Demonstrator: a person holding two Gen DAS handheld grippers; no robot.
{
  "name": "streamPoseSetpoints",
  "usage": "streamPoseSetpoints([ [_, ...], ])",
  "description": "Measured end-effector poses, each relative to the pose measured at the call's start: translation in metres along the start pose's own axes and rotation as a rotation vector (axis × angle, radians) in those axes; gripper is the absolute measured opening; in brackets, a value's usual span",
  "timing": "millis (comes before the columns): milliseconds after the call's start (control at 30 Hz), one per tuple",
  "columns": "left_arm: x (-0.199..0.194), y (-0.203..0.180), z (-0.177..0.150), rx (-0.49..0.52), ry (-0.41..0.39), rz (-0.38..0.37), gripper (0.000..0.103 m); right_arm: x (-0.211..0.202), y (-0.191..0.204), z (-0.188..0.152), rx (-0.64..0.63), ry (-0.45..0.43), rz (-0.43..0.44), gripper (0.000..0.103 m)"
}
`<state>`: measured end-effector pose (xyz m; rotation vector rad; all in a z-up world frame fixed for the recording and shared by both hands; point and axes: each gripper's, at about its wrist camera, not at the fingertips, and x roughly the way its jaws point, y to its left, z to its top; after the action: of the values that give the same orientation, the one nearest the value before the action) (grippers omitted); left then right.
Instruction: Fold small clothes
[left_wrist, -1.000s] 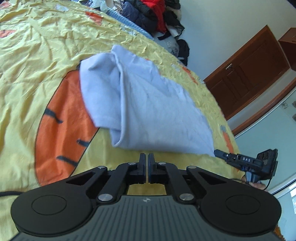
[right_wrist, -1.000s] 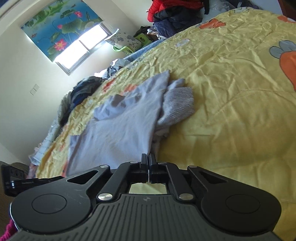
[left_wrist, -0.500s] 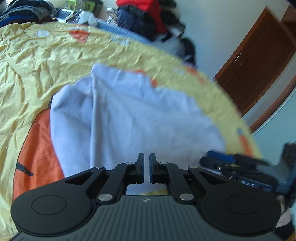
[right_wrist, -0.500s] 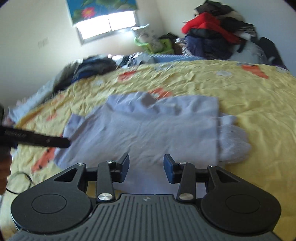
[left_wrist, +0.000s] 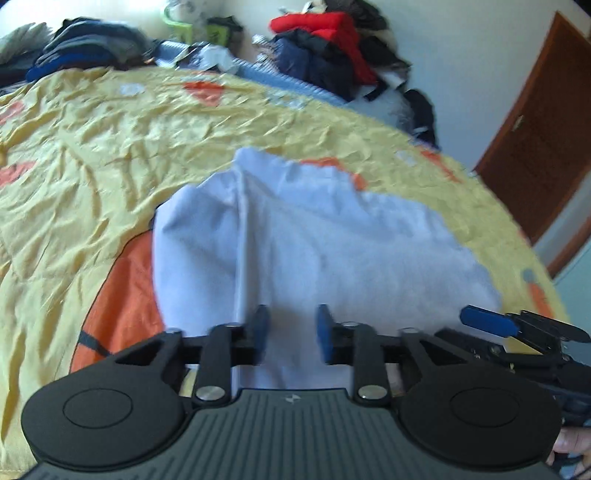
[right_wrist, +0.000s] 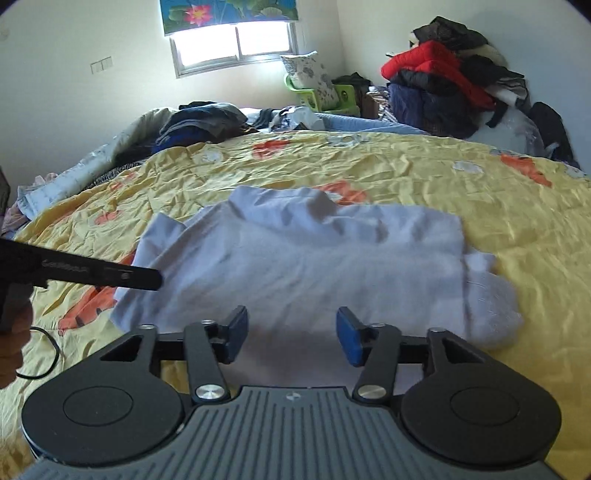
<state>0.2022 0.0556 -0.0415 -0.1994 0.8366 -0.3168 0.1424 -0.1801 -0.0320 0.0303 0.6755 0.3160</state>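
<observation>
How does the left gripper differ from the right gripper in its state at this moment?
The left gripper stands open with a narrow gap; the right gripper stands open clearly wider. Both jaws have just been opening. The left gripper hangs over the fold line at one side of the pale lavender folded garment; the right gripper hangs over its near middle edge. Shared: neither holds anything, and both point down at the garment on the yellow bedspread.
</observation>
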Motion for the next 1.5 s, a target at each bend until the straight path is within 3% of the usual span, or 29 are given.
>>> streamPoseSetpoints([
  [67,-0.001,0.002,-0.012,0.039,0.008,-0.016,0.034,0.012,0.006,-0.012,-0.033,0.061,-0.012,0.064],
  [167,-0.016,0.000,-0.025,0.126,-0.016,0.000,0.034,0.005,0.022,-0.028,-0.170,0.057,-0.038,0.066],
  [300,-0.023,0.004,-0.004,0.039,-0.067,-0.056,0.038,-0.002,0.026,-0.012,-0.108,0.004,-0.019,0.065],
  [367,-0.018,0.001,0.008,0.019,-0.083,-0.074,0.050,0.000,0.027,-0.001,-0.068,-0.032,-0.008,0.065],
  [400,-0.013,-0.002,0.012,0.033,-0.086,-0.061,0.064,0.004,0.029,0.003,-0.058,-0.036,-0.003,0.066],
  [433,-0.007,-0.007,0.012,0.054,-0.081,-0.004,0.068,0.010,0.030,0.004,-0.052,-0.028,-0.003,0.068],
  [533,0.008,-0.018,0.000,0.131,-0.066,0.157,0.068,0.026,0.034,-0.005,-0.066,0.011,-0.057,0.070],
  [567,0.010,-0.019,-0.005,0.139,-0.065,0.178,0.068,0.025,0.039,-0.009,-0.092,-0.007,-0.074,0.071],
  [633,0.012,-0.021,-0.017,0.162,-0.078,0.214,0.081,0.022,0.048,-0.017,-0.128,-0.019,-0.119,0.075],
  [700,0.013,-0.023,-0.026,0.188,-0.100,0.247,0.086,0.017,0.053,-0.022,-0.135,-0.040,-0.157,0.076],
  [967,0.013,-0.020,-0.037,0.190,-0.141,0.270,0.095,0.019,0.041,-0.034,-0.074,-0.039,-0.172,0.088],
  [1167,0.012,-0.011,-0.044,0.148,-0.165,0.244,0.098,0.022,0.043,-0.035,-0.078,-0.032,-0.187,0.095],
  [1500,0.010,-0.006,-0.046,0.123,-0.165,0.225,0.103,0.021,0.044,-0.036,-0.079,-0.030,-0.208,0.099],
])
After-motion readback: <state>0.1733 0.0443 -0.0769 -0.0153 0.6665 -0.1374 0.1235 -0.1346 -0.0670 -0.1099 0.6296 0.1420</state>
